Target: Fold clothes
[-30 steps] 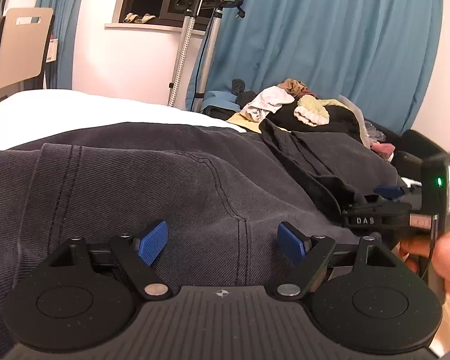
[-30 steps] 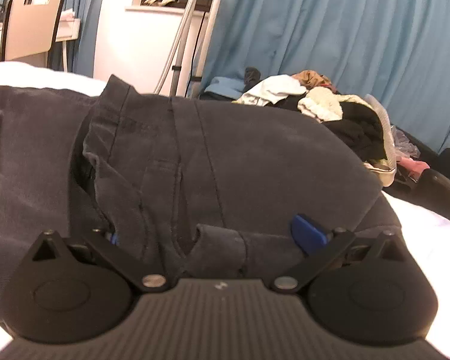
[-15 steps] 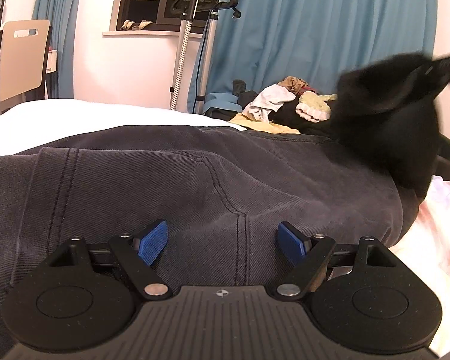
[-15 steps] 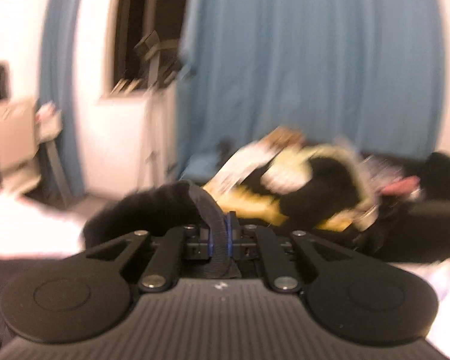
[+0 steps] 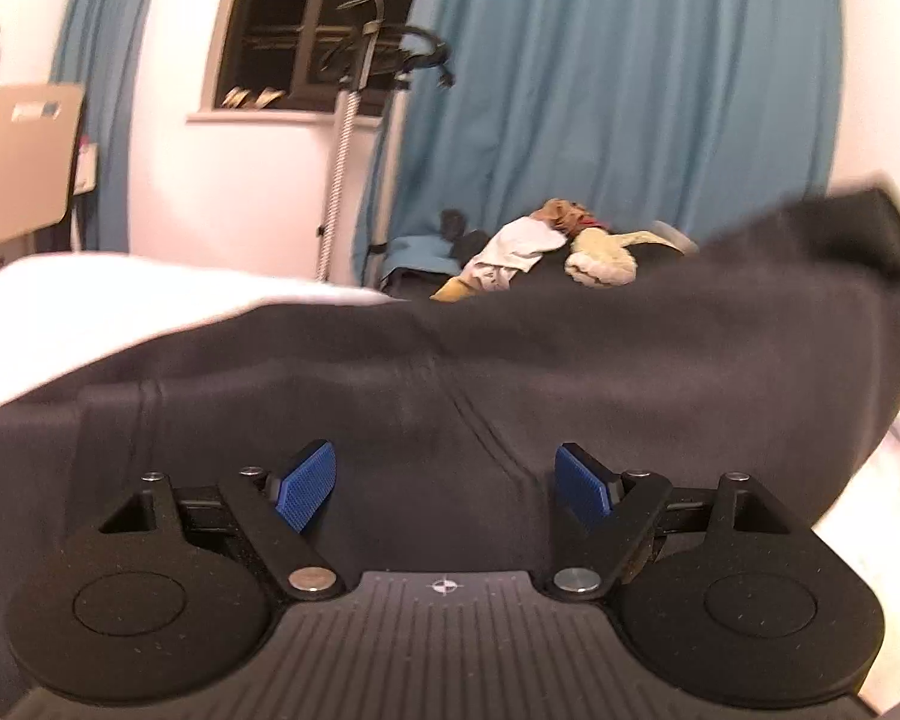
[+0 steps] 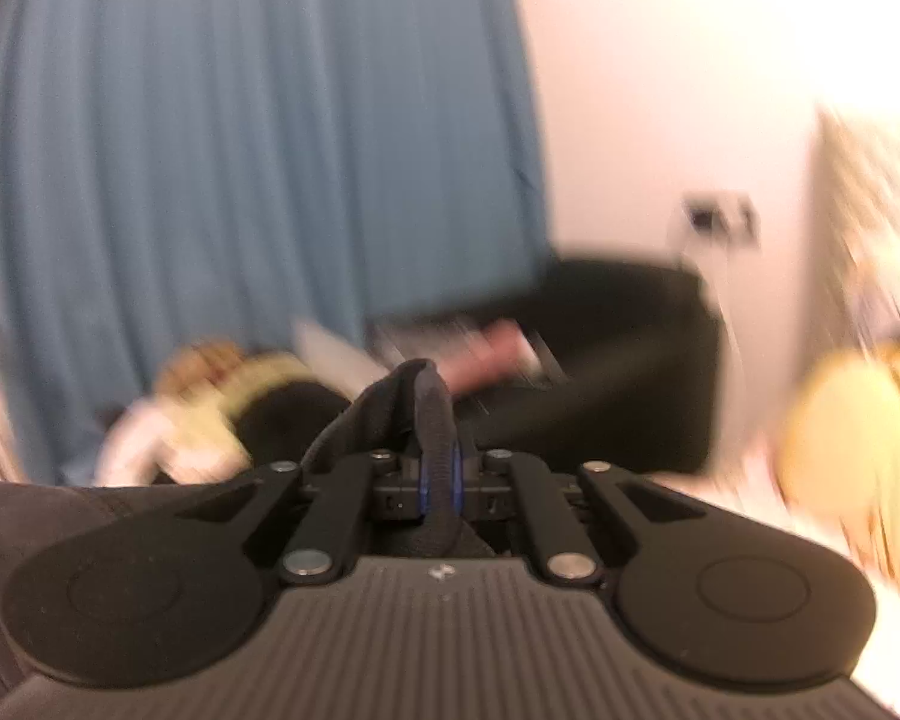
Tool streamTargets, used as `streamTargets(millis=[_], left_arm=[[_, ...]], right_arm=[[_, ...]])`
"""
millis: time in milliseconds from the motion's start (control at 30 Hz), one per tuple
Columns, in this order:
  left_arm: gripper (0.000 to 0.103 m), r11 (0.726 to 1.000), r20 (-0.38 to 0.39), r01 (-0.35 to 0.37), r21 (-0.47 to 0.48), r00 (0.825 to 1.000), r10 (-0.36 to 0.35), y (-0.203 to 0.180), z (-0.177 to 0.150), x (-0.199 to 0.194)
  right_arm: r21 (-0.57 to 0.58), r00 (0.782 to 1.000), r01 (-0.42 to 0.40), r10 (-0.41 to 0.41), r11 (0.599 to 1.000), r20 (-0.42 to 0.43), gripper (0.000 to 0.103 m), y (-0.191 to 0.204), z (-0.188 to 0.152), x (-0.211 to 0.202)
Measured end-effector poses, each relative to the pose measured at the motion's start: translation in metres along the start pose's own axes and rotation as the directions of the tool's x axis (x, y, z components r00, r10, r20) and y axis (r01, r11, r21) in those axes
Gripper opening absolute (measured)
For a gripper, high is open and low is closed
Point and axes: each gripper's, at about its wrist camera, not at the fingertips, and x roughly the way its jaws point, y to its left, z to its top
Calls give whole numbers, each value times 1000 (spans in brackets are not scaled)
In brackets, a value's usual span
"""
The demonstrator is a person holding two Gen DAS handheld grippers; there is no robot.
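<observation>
Dark grey jeans (image 5: 510, 372) lie across the white bed (image 5: 102, 300). My left gripper (image 5: 447, 483) is open, its blue pads just above the jeans' seam, holding nothing. My right gripper (image 6: 438, 480) is shut on a fold of the jeans (image 6: 417, 402), which sticks up between the pads. In the left wrist view the lifted part of the jeans (image 5: 858, 240) rises at the right, blurred. The right wrist view is motion-blurred.
A pile of mixed clothes (image 5: 546, 252) sits behind the bed before teal curtains (image 5: 618, 108). A garment steamer stand (image 5: 354, 120) is by the window. A chair (image 5: 24, 156) is far left. A dark couch (image 6: 618, 360) and a yellow object (image 6: 840, 438) are in the right wrist view.
My right gripper has closed on a fold of the jeans, lifted it and swung right. The left gripper stays open over the jeans.
</observation>
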Motion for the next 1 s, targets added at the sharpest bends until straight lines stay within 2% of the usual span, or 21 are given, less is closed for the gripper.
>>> streamTargets(millis=[67, 167, 233, 300, 367, 400, 433, 467, 633, 733, 833, 900, 1000], left_arm=[[83, 1000, 0, -2, 10, 1000, 2, -3, -1, 2], [84, 1000, 0, -6, 24, 1000, 6, -7, -2, 6], [84, 999, 0, -9, 33, 1000, 9, -10, -3, 8], [84, 999, 0, -11, 43, 1000, 11, -13, -4, 10], [85, 999, -1, -14, 52, 1000, 14, -15, -4, 12], [86, 998, -1, -15, 57, 1000, 15, -17, -5, 13], [86, 998, -1, -16, 62, 1000, 16, -18, -5, 15], [86, 998, -1, -17, 66, 1000, 17, -19, -5, 15], [87, 998, -11, 18, 52, 1000, -17, -20, -4, 6], [87, 998, -1, 40, 52, 999, -40, -20, -1, -8], [88, 997, 27, 62, 49, 998, -64, -18, 4, -25], [88, 997, 42, 72, 40, 996, -74, -16, 7, -38], [88, 996, 58, 85, 20, 995, -86, -11, 11, -58]], right_arm=[[52, 993, 42, -36, 998, -111, 8, -22, -40, 33], [107, 964, 86, -56, 991, -261, 8, -44, -104, 69], [131, 955, 94, -51, 987, -294, 11, -51, -137, 73], [126, 959, 76, -37, 989, -282, 14, -45, -148, 79], [105, 963, 50, -20, 993, -270, 22, -43, -144, 79], [94, 964, 39, -12, 995, -267, 36, -41, -139, 75], [82, 966, 28, -6, 996, -258, 52, -38, -135, 68], [66, 969, 17, 0, 998, -247, 59, -36, -132, 61], [22, 975, -72, 75, 997, -208, 82, -24, -120, 1], [13, 975, -126, 126, 992, -182, 83, -8, -120, -50], [12, 963, -215, 214, 976, -165, 84, 13, -125, -104], [13, 950, -268, 266, 963, -166, 84, 30, -131, -139], [33, 916, -356, 355, 934, -187, 84, 58, -145, -189]])
